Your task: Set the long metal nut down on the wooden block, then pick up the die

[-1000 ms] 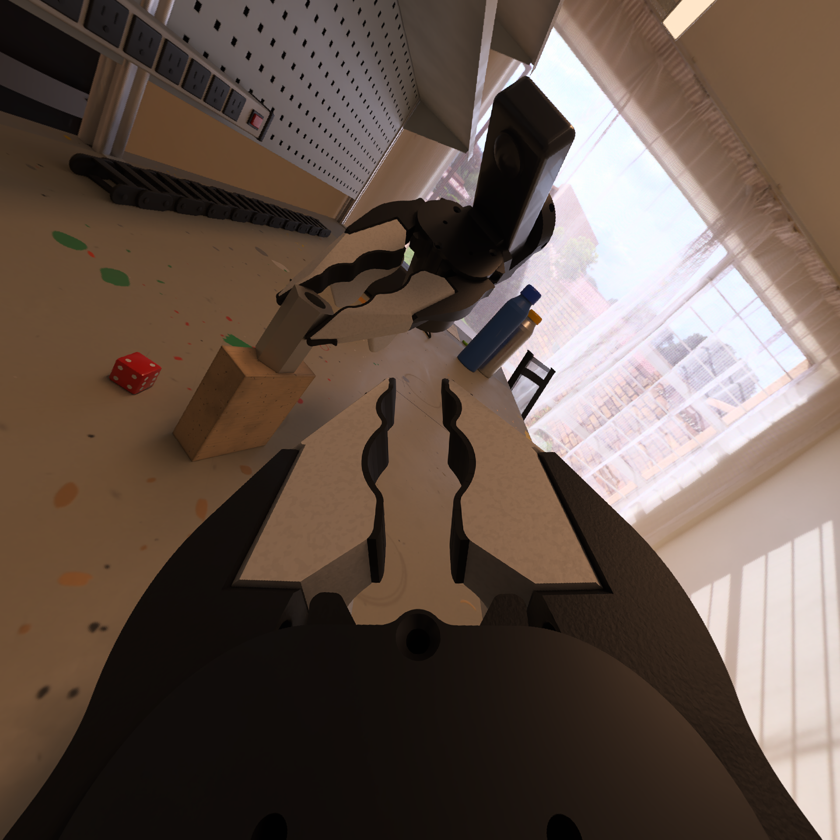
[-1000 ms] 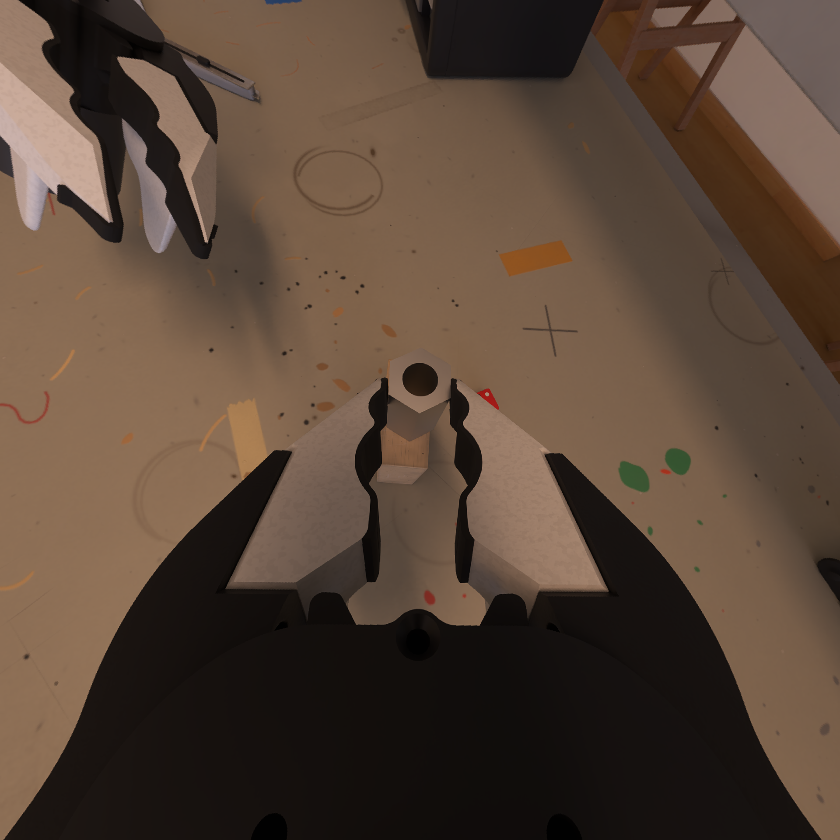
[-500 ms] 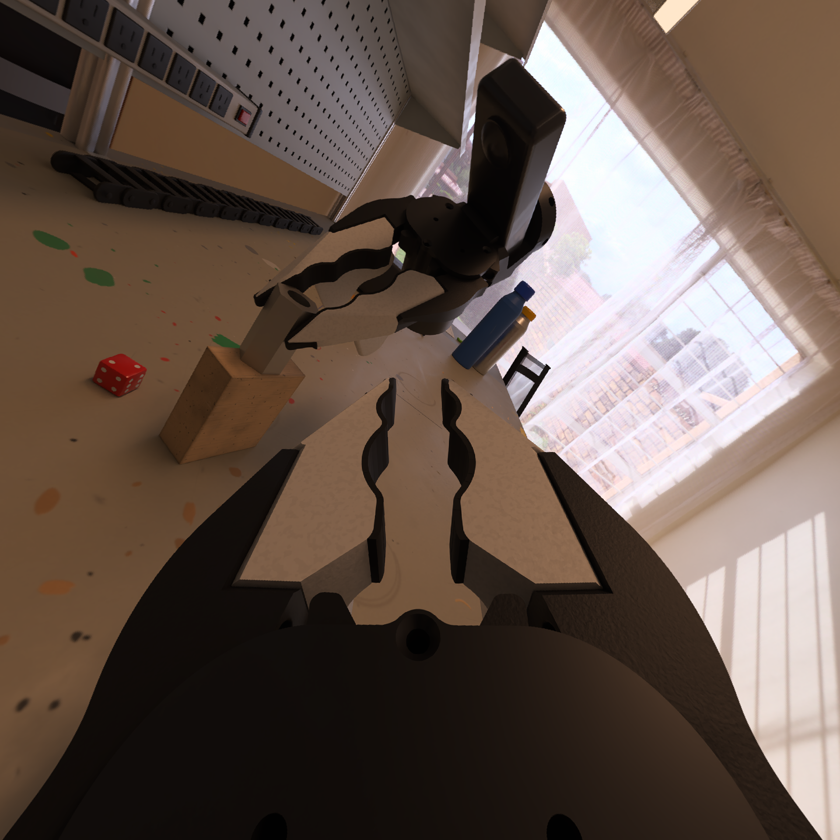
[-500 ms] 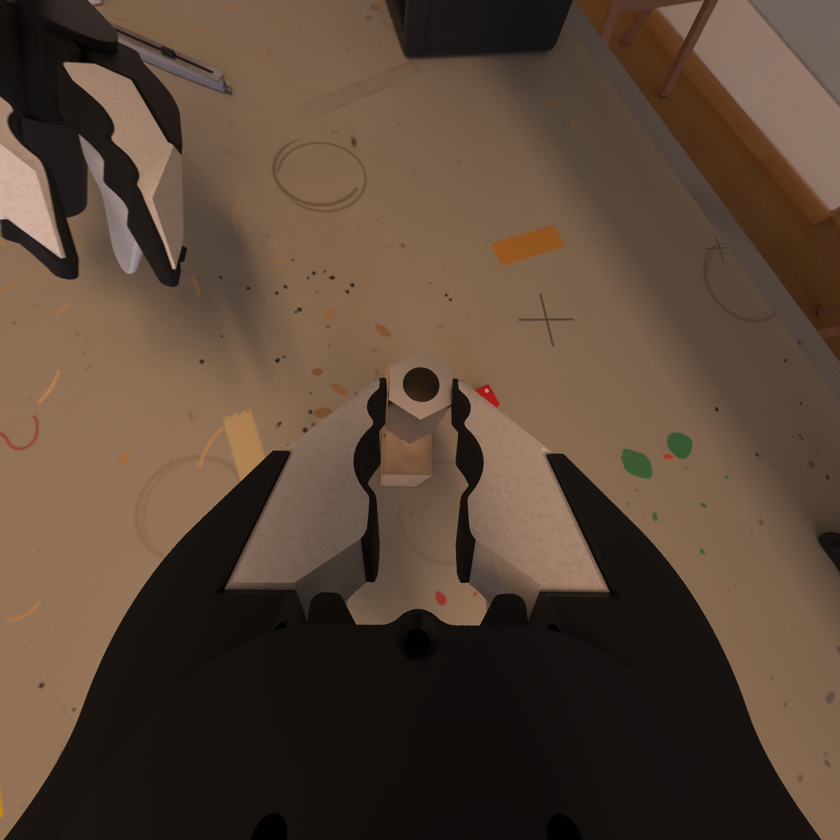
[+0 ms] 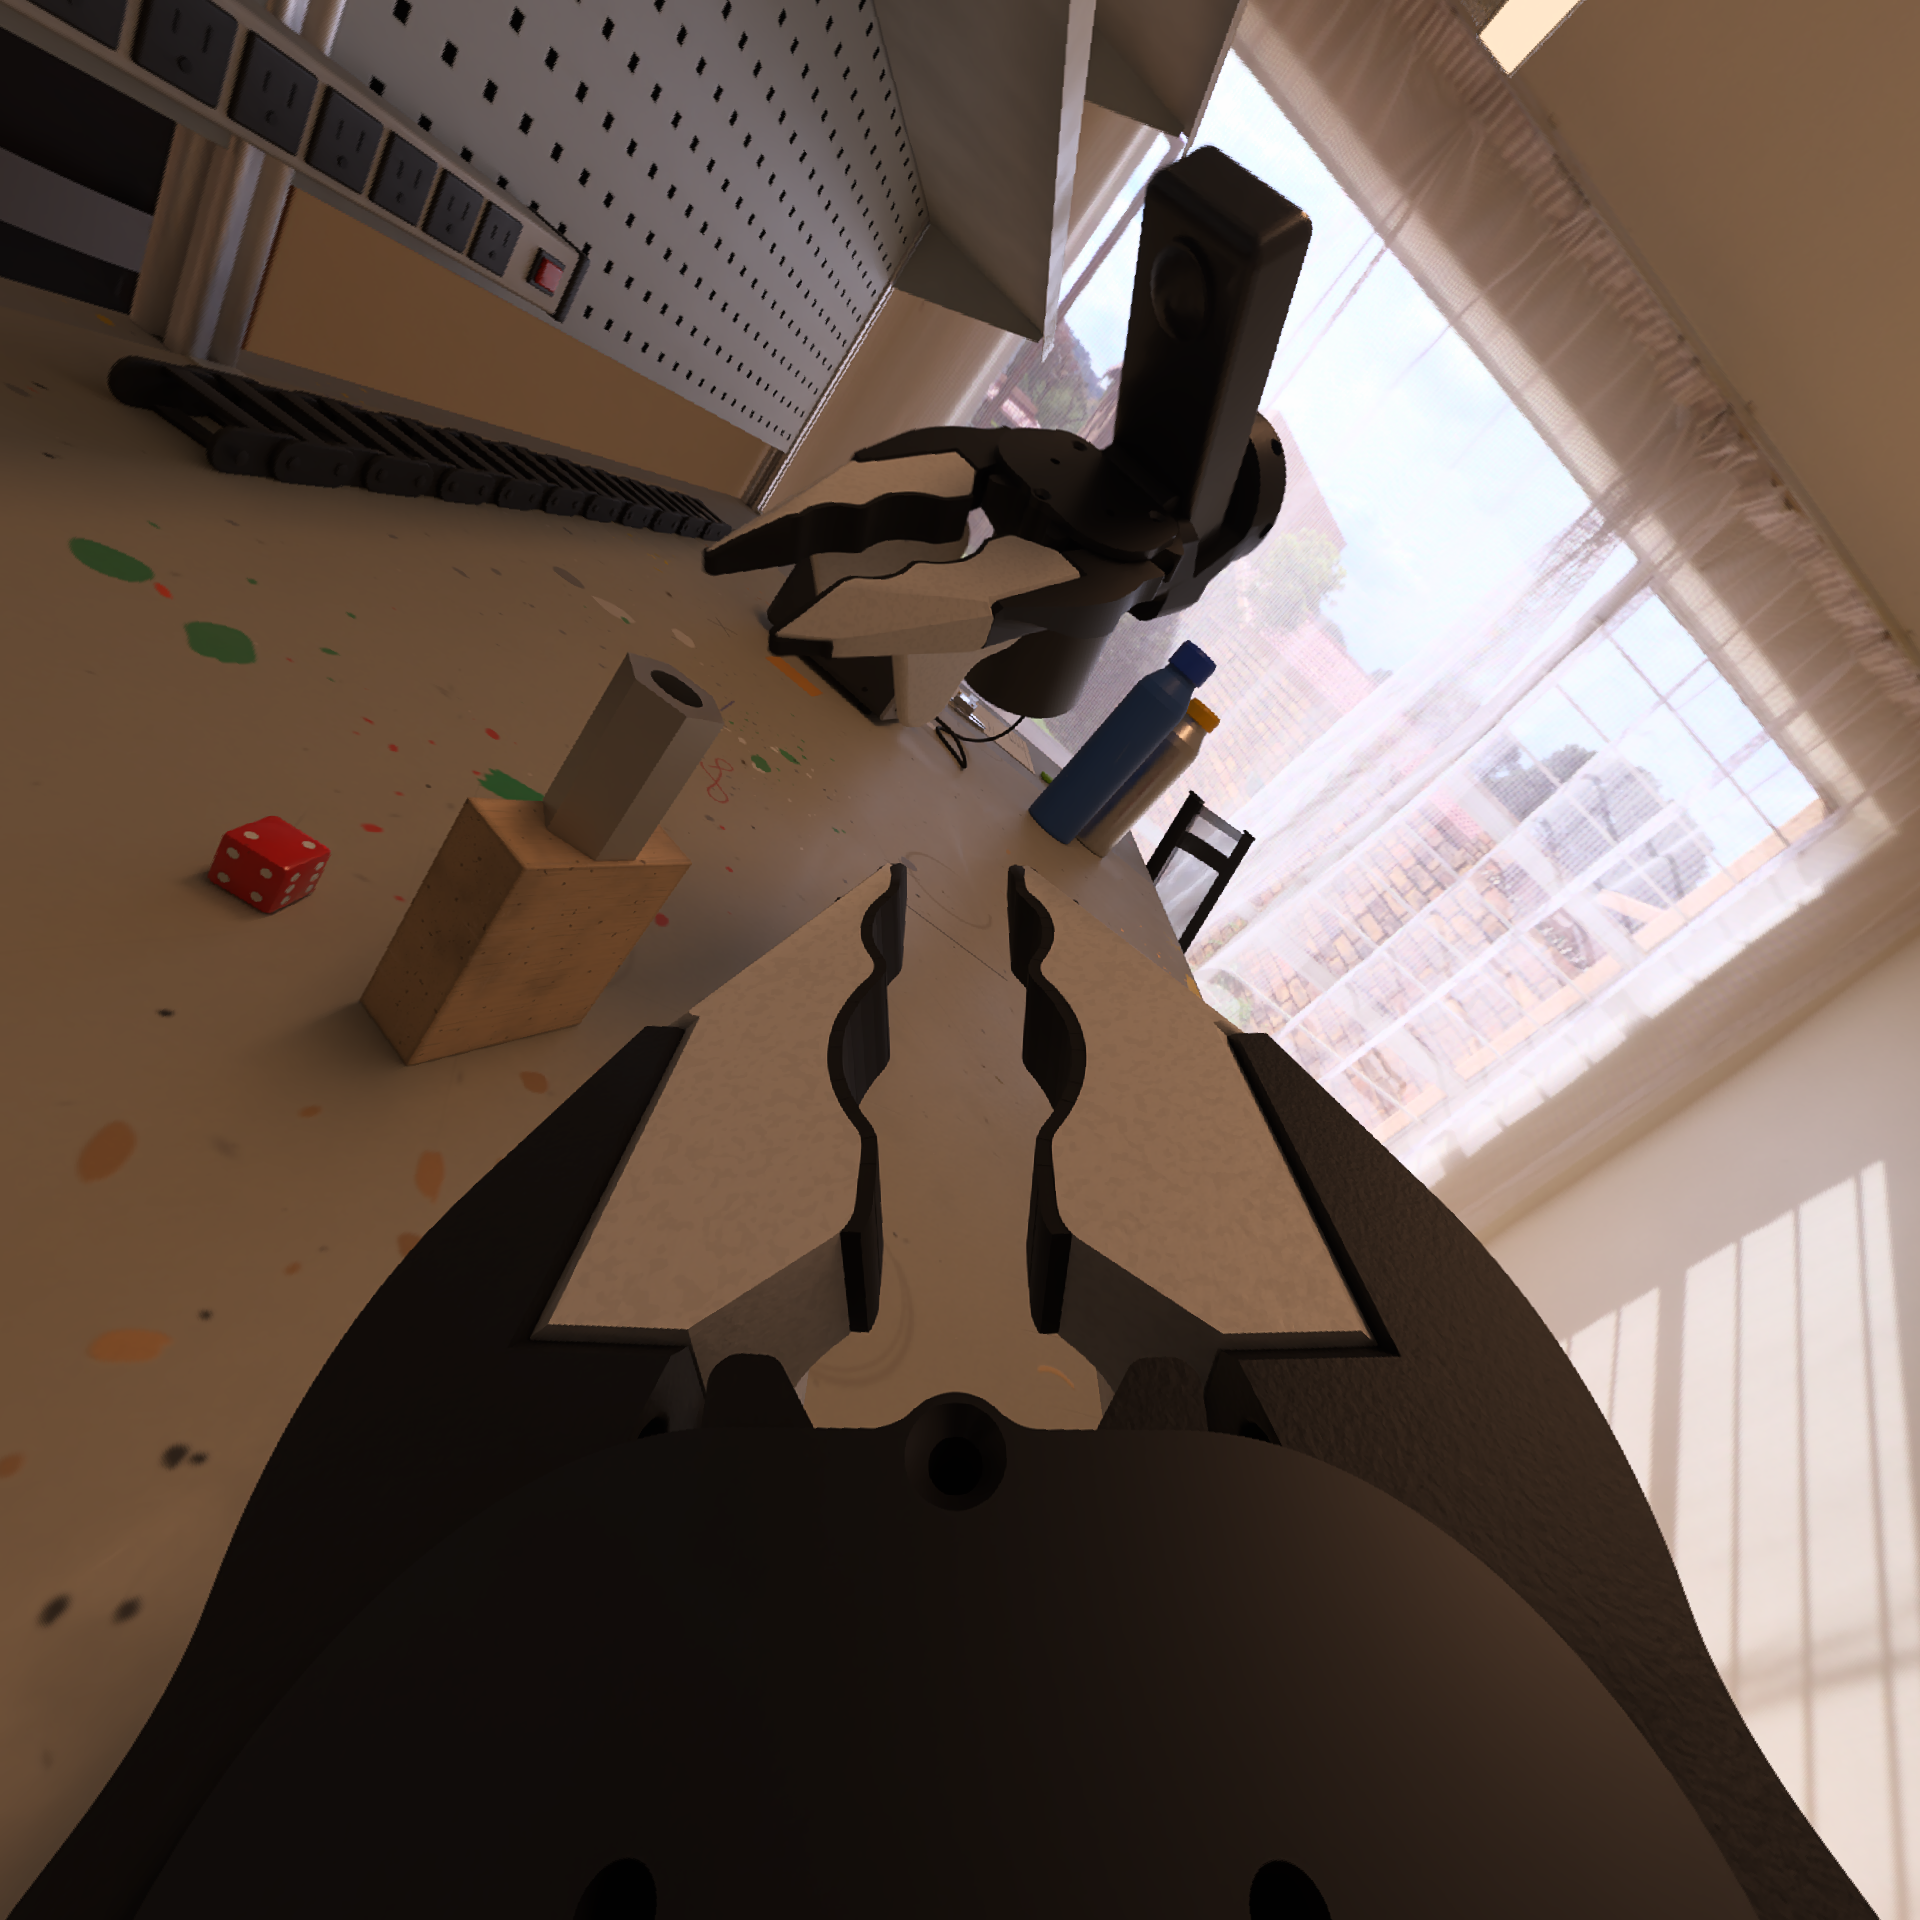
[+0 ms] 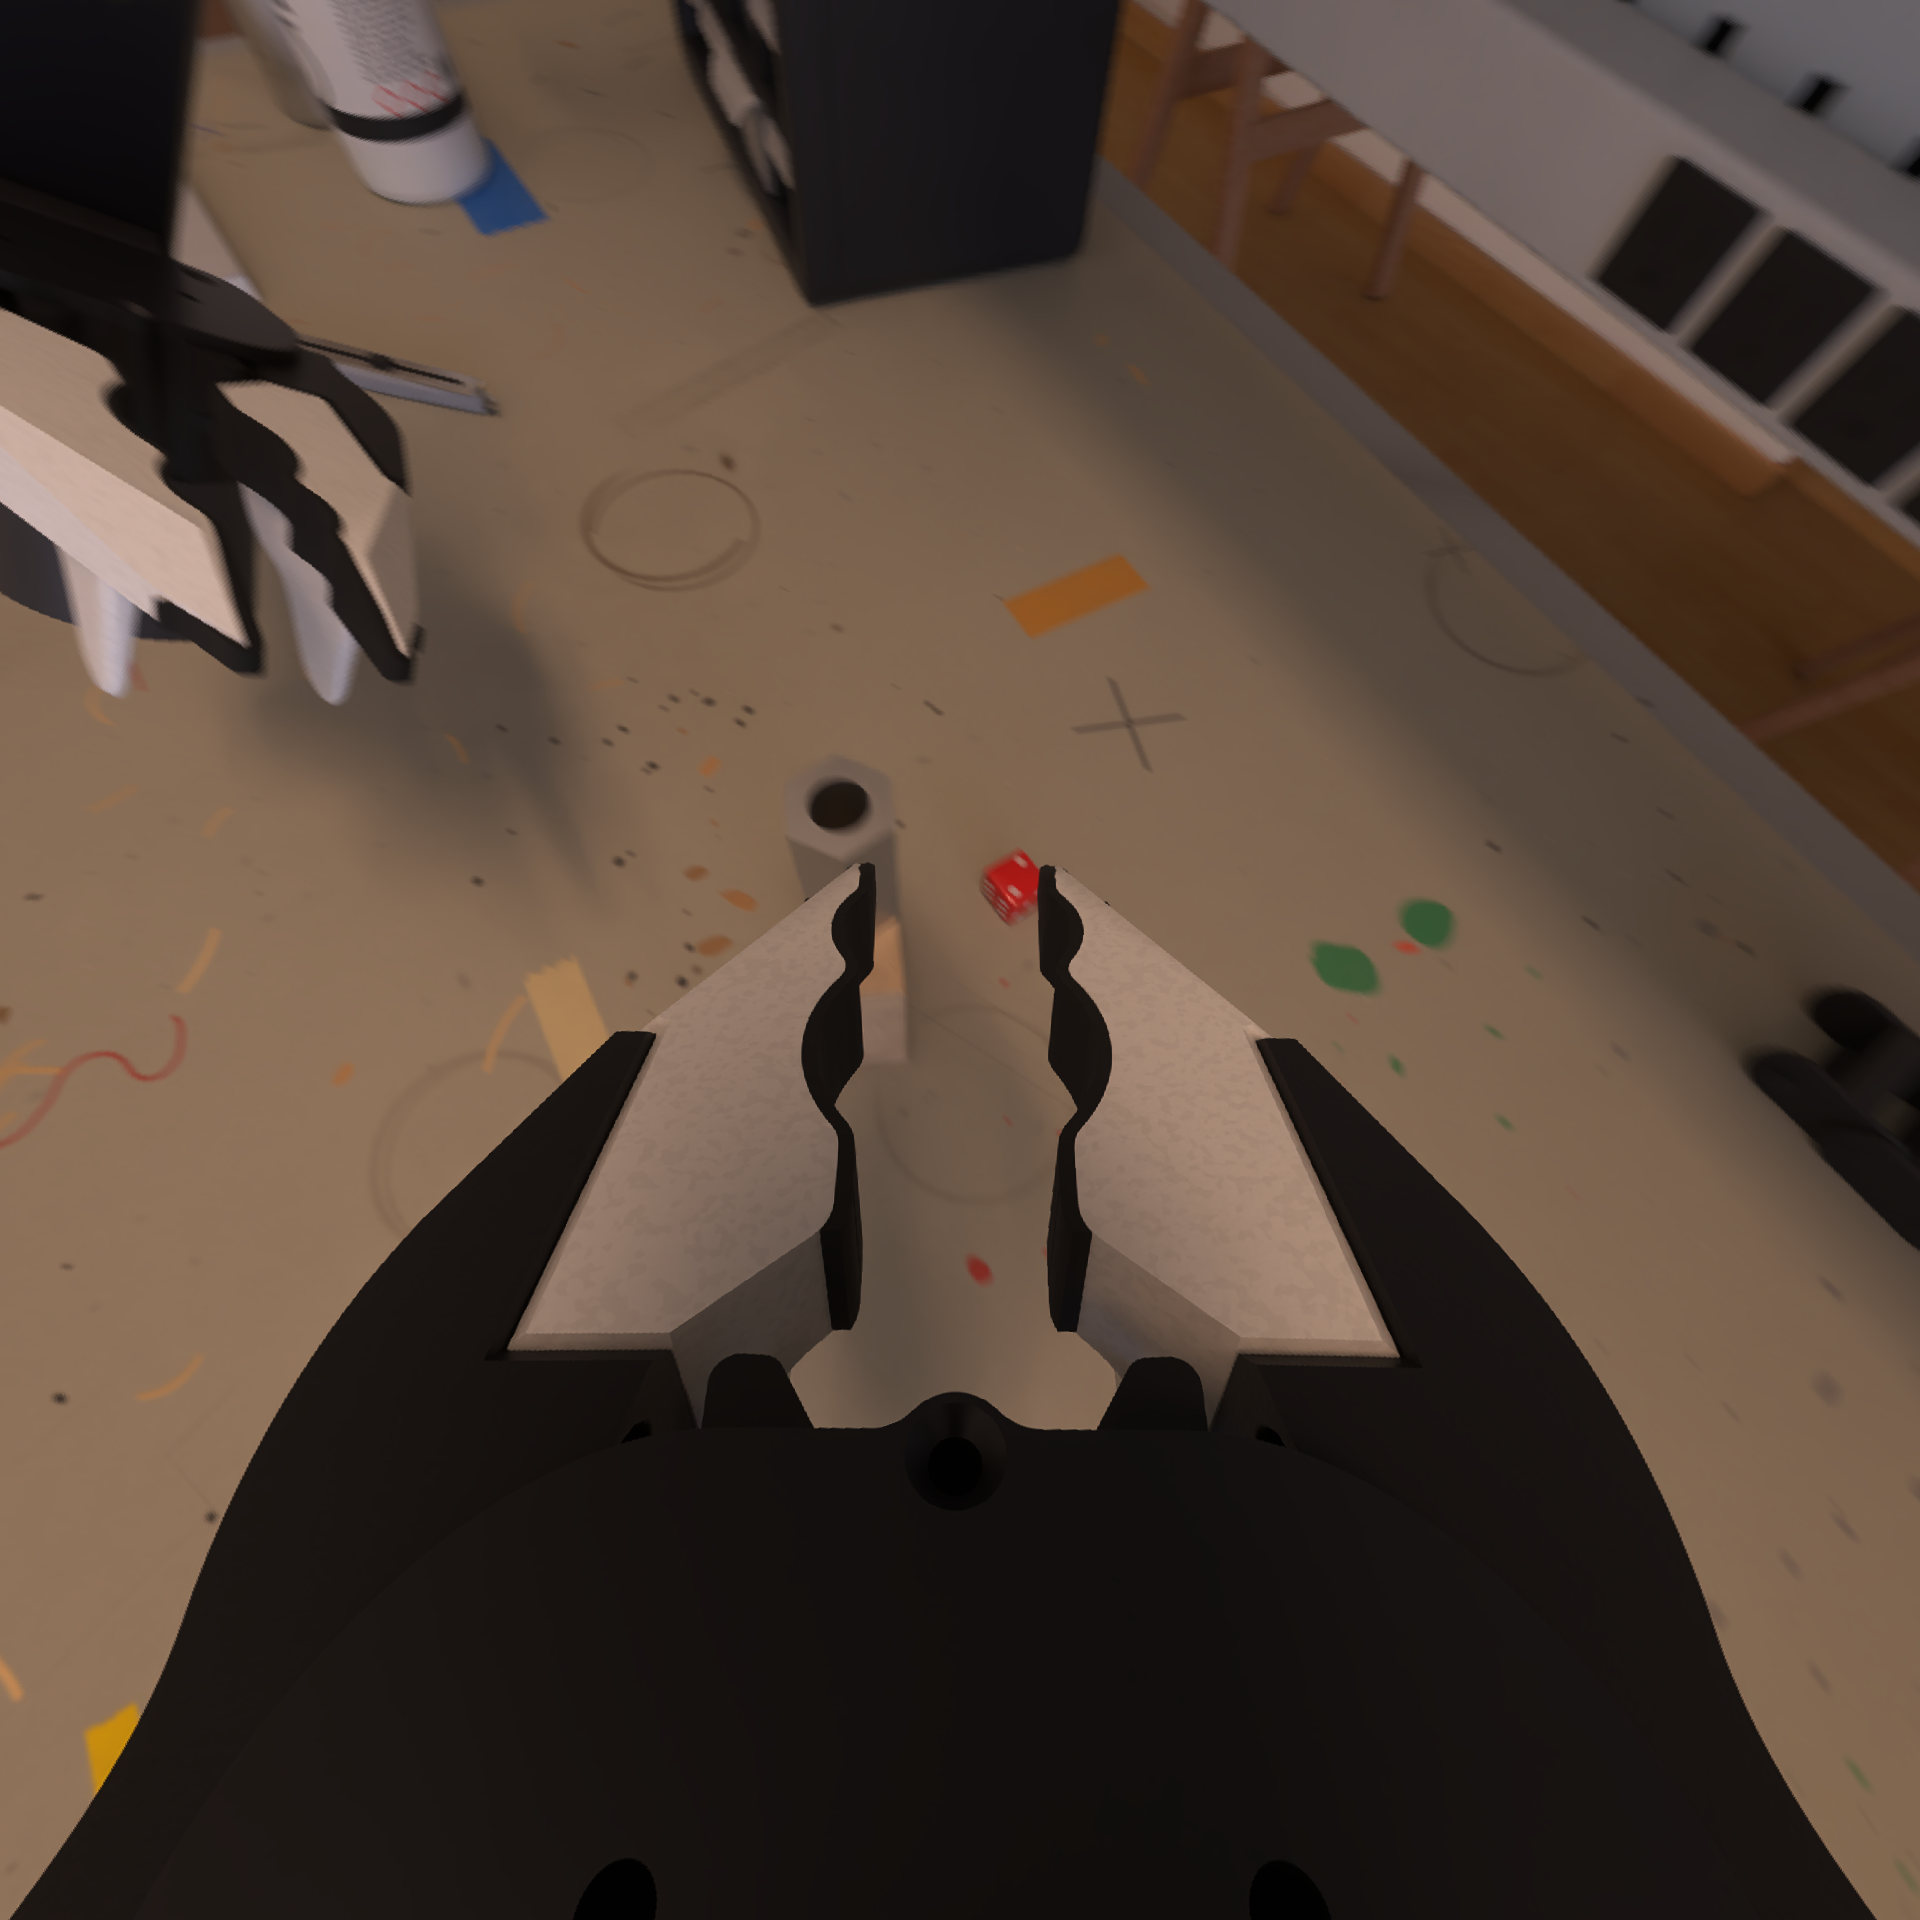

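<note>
On the wooden block (image 5: 520,935) the long hex nut (image 5: 634,769) is standing, released; we are hovering the right gripper (image 6: 954,883), jaws apart and empty, near the red die (image 6: 1010,885); light, rigid, slick, so we are targeting opposite flat faces; left gripper (image 5: 954,883) idling, parted, empty.

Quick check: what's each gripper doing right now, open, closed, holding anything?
Left gripper: open, empty.
Right gripper: open, empty, clear of the nut standing on the block.

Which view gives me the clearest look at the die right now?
The left wrist view: the die sits unobstructed on the table, sharp, with pips visible. In the right wrist view it is small, blurred, and beside the right gripper's fingertip.
</note>
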`<action>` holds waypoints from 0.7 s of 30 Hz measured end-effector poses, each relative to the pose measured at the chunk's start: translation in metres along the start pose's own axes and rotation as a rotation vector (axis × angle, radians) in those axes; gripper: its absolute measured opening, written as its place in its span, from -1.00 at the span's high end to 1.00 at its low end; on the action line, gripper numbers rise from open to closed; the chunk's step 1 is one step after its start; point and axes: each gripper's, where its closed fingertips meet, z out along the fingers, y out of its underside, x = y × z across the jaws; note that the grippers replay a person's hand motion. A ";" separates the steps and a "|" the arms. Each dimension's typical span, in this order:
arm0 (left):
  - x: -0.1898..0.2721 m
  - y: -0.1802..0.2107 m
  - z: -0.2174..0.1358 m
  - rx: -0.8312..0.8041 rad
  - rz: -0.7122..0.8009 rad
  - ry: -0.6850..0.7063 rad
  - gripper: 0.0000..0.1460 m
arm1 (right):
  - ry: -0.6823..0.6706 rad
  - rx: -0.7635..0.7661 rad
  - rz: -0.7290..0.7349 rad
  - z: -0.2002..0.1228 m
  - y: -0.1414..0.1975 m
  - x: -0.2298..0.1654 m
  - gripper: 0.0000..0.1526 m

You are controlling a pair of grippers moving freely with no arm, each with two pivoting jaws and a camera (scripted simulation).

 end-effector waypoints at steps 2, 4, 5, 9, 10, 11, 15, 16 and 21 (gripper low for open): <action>0.001 0.000 0.000 -0.001 0.001 0.006 0.74 | 0.077 -0.024 -0.008 -0.016 0.013 0.013 0.61; 0.003 0.001 0.001 -0.005 0.009 0.016 0.75 | 0.152 -0.072 -0.024 -0.028 0.035 0.021 0.64; 0.004 0.002 0.001 -0.006 0.016 0.017 0.75 | 0.181 -0.098 -0.030 -0.031 0.048 0.023 0.65; 0.009 0.007 0.005 -0.036 0.092 0.010 0.76 | 0.212 -0.170 -0.050 -0.024 0.099 0.011 0.72; 0.009 0.009 0.006 -0.046 0.123 -0.002 0.76 | 0.191 -0.159 -0.039 -0.017 0.107 0.003 0.73; 0.007 0.010 0.008 -0.055 0.153 -0.021 0.77 | 0.170 -0.139 -0.029 -0.010 0.112 -0.005 0.73; 0.003 0.013 0.012 -0.073 0.229 -0.083 0.78 | 0.094 -0.067 -0.045 0.010 0.118 -0.034 0.74; 0.002 0.013 0.013 -0.072 0.242 -0.094 0.78 | 0.080 -0.050 -0.056 0.013 0.117 -0.039 0.74; 0.002 0.012 0.013 -0.055 0.309 -0.146 0.79 | 0.008 -0.004 -0.109 0.020 0.110 -0.057 0.77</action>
